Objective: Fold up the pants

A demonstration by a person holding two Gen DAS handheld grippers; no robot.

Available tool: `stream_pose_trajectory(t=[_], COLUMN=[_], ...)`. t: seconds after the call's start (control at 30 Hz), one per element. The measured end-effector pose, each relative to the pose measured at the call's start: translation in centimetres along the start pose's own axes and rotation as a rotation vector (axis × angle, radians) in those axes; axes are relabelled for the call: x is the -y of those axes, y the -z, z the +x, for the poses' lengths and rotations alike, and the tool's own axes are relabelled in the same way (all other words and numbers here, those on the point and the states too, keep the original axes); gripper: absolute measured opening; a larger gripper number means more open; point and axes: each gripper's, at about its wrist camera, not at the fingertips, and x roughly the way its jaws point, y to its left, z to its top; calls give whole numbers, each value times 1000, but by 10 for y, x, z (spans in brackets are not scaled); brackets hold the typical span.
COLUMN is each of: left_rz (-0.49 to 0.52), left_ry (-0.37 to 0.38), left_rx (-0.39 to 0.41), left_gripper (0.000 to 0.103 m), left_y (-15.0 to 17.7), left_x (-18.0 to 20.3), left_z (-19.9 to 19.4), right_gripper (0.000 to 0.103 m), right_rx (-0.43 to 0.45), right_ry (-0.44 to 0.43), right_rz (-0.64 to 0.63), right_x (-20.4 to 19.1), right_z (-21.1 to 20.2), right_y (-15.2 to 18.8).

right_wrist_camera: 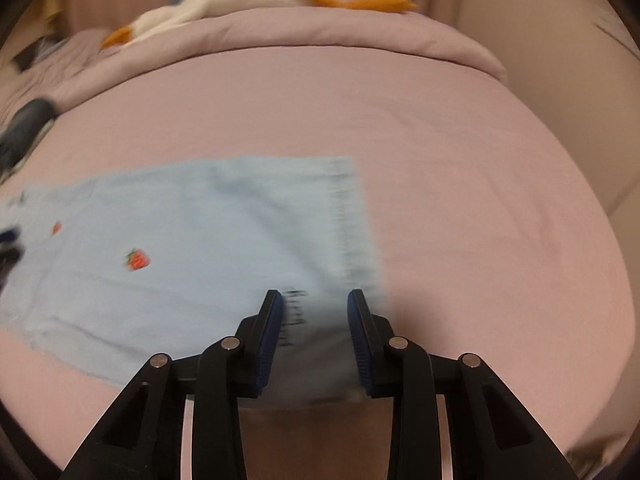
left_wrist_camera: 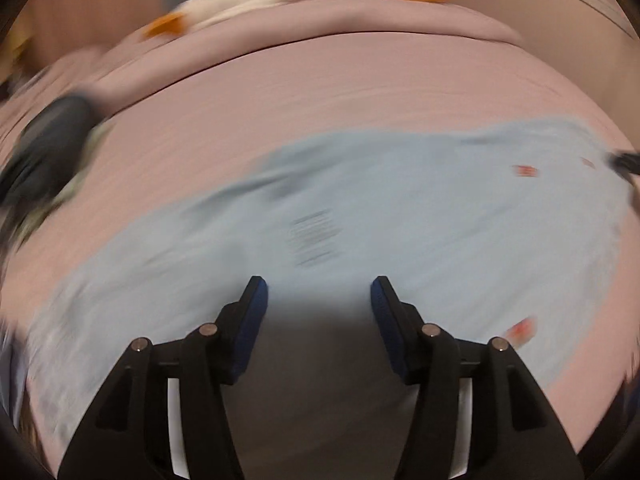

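Both grippers, left (left_wrist_camera: pixel 319 288) and right (right_wrist_camera: pixel 315 300), gape over pants (right_wrist_camera: pixel 192 240).

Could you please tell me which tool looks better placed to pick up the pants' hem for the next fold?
The right tool, probably: its open jaws sit over the stitched end edge of the light blue strawberry-print denim pants. The left tool, also open, hangs over their middle.

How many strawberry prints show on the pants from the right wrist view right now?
2. One strawberry sits mid-fabric on the light blue pants; a smaller, blurred one lies near the left edge. More may be hidden under folds.
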Motion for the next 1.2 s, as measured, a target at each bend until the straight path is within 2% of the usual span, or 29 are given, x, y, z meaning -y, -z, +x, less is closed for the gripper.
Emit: stream_pose_trajectory(t=[0.03, 0.07, 0.13, 0.23, 0.3, 0.33, 0.4, 0.43, 0.5, 0.57, 0.63, 0.7, 0.77, 0.83, 0.9, 0.97, 1.03, 1.1, 1.2], left_rz=[-47, -55, -45, -22, 63, 130, 218, 235, 191, 121, 92, 95, 123, 167, 246, 345, 417, 480, 533], left_ry=[15, -2, -11, 93, 140, 136, 111, 97, 117, 103, 69, 47, 4, 14, 55, 79, 104, 81, 51], left_rx=[-1, 0, 19, 73, 107, 111, 67, 46, 74, 63, 51, 44, 39, 48, 73, 85, 78, 66, 94], left_gripper=[33, 32, 36, 45, 53, 53, 53, 54, 54, 54, 54, 54, 54, 53, 53, 53, 55, 55, 55], left_y=[7, 9, 15, 23, 26, 30, 33, 39, 49, 58, 63, 74, 77, 81, 87, 91, 90, 91, 86], left_x=[-16, -20, -14, 16, 48, 64, 87, 87, 72, 45, 21, 5, -3, 4, 14, 37, 57, 73, 84], left_z=[-9, -16, -33, -58, -66, -65, -49, -40, -37, -42, -47, -58, -65, -75, -83, -87, -84, -76, -67], right_gripper=[32, 32, 32, 32, 32, 32, 32, 32, 33, 33, 33, 33, 33, 34, 35, 37, 52, 53, 53], right_rx=[1, 27, 77, 127, 146, 145, 112, 85, 85, 92, 81, 71, 63, 76, 121, 191, 247, 278, 296], right_ry=[22, -19, -130, -320, -438, -466, -497, -482, -452, -482, -469, -386, -304, -218, -215, -217, -160, -118, -42], right_rz=[8, 29, 34, -51, -167, -217, -312, -344, -365, -321, -278, -243, -213, -232, -318, -476, -634, -760, -822], right_x=[0, -4, -20, -82, -141, -162, -207, -224, -230, -211, -193, -167, -149, -145, -156, -182, -205, -225, -233], right_z=[-4, -14, -34, -61, -72, -71, -61, -51, -40, -38, -33, -40, -40, -46, -61, -77, -84, -81, -71], right_y=[-3, -5, -7, -1, 7, 9, 14, 17, 22, 25, 23, 39, 36, 35, 43, 57, 74, 88, 92])
